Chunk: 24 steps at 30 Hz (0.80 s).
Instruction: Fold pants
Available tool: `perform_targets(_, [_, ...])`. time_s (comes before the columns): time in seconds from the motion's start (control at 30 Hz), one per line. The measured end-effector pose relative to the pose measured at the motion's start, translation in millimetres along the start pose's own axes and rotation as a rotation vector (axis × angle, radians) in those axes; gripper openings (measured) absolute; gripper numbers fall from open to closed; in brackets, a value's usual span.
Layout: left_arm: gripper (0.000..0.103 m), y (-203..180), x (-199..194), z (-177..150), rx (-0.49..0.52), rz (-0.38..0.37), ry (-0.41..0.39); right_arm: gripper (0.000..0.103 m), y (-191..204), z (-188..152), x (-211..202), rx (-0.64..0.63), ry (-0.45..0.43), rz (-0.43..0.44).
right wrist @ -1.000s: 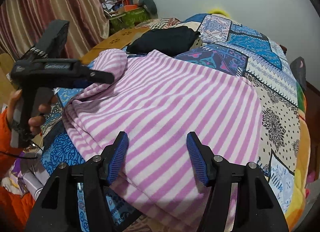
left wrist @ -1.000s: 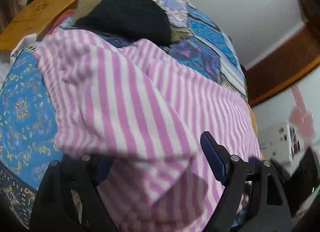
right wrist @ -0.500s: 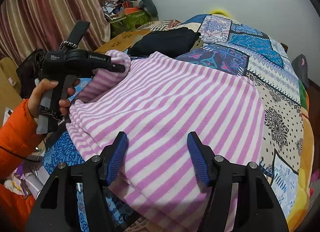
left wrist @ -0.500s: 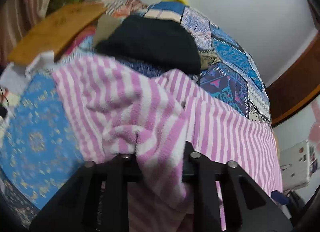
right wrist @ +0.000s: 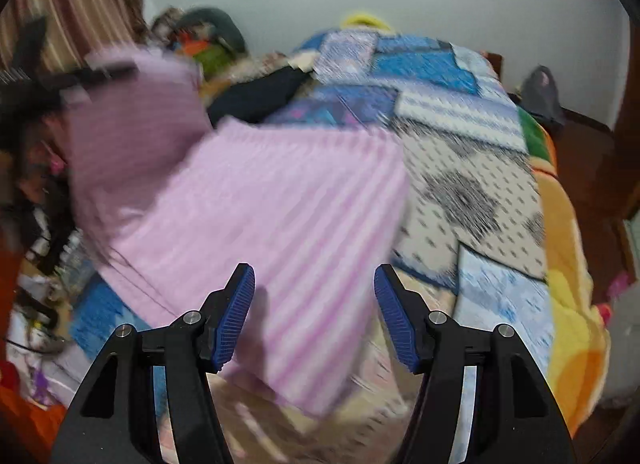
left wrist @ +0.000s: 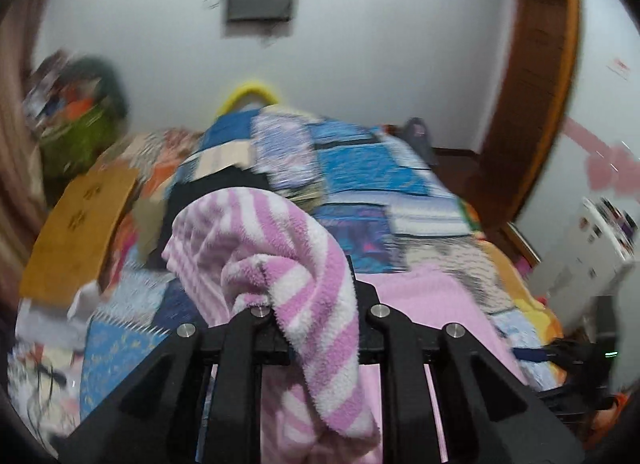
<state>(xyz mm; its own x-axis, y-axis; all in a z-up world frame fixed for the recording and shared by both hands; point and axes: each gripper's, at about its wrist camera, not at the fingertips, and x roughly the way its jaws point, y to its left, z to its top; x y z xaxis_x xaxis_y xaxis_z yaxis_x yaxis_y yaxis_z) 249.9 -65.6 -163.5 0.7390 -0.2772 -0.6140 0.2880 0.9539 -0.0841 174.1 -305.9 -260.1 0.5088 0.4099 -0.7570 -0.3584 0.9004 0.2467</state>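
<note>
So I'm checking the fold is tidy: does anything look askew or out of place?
Yes. The left gripper, whose jaws have just been closing, pinches a bunched wad of the striped pants, so that corner hangs crumpled rather than flat. The right gripper is open and holds nothing. Otherwise the pants lie on the bed quilt.

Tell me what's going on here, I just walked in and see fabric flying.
A person is folding pink-striped pants on a patchwork bedspread. The left claw, whose jaws have just been closing, is clamped on a bunched end of the fabric and holds it up. The right claw is open above the near edge, gripping nothing.
</note>
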Motion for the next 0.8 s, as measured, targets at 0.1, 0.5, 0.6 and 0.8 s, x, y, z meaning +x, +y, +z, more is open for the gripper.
perform_targets(0.1, [0.016,-47.5,-1.6,-9.1,0.135,-0.074,0.012,0.058,-7.5,-8.3,0.8,0.075,-0.015,0.052])
perform_targets(0.5, [0.019,-144.3,57.5,-114.9,0.352,-0.199,0.289,0.059,-38.1,-20.4,-58.9,0.158,-0.111,-0.065])
perform_targets(0.6, [0.031,-137.8,59.0,-105.6,0.274,-0.240,0.319,0.059,-42.9,-21.8,-69.0,0.177,-0.127,-0.080])
perform_targets(0.8, [0.054,-134.1,42.4,-89.8,0.220,-0.253,0.294,0.059,-41.1,-25.8,-75.0,0.194,-0.144,-0.076])
